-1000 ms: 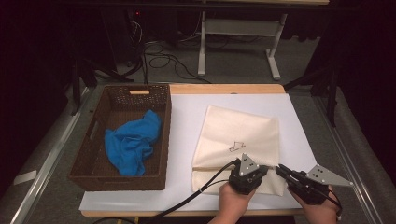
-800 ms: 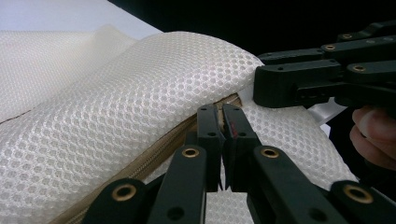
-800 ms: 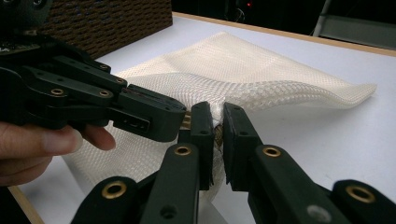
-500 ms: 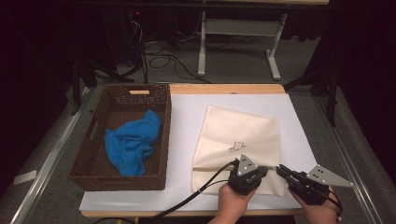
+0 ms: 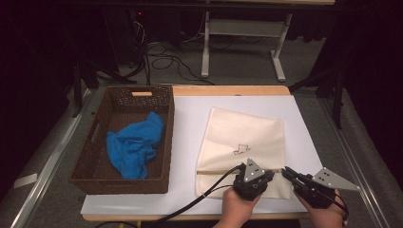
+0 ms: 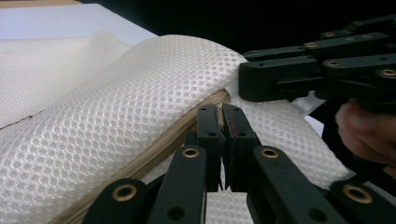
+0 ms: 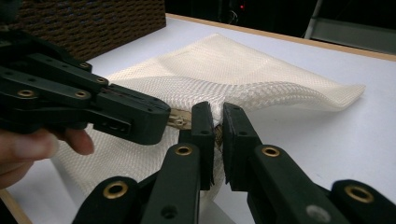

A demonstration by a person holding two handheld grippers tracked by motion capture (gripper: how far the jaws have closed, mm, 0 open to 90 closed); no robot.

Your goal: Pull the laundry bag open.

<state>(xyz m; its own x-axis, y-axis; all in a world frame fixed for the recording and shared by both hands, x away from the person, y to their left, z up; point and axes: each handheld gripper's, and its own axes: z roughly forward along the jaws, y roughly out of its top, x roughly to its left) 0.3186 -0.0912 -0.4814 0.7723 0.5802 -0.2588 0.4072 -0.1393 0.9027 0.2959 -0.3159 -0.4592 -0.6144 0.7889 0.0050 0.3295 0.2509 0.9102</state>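
Observation:
A cream mesh bag (image 5: pixel 242 137) with a tan zipper lies flat on the white table (image 5: pixel 190 114), right of centre. Both grippers meet at its near right corner, which is lifted off the table. My left gripper (image 5: pixel 270 175) is shut on the zipper seam (image 6: pixel 177 133) close to its end. My right gripper (image 5: pixel 286 173) comes in from the right and is shut on the bag's edge (image 7: pixel 215 122) at the zipper's end. A small brass zipper part (image 7: pixel 180 120) shows between the two grippers' tips. In the left gripper view, the right gripper (image 6: pixel 280 79) sits just beyond my jaws.
A dark wicker basket (image 5: pixel 90 156) stands on the table's left side with a crumpled blue cloth (image 5: pixel 135 145) inside. Bare white table lies between basket and bag. The table's near edge runs just under the person's hands. Cables and a stand's legs are on the floor behind.

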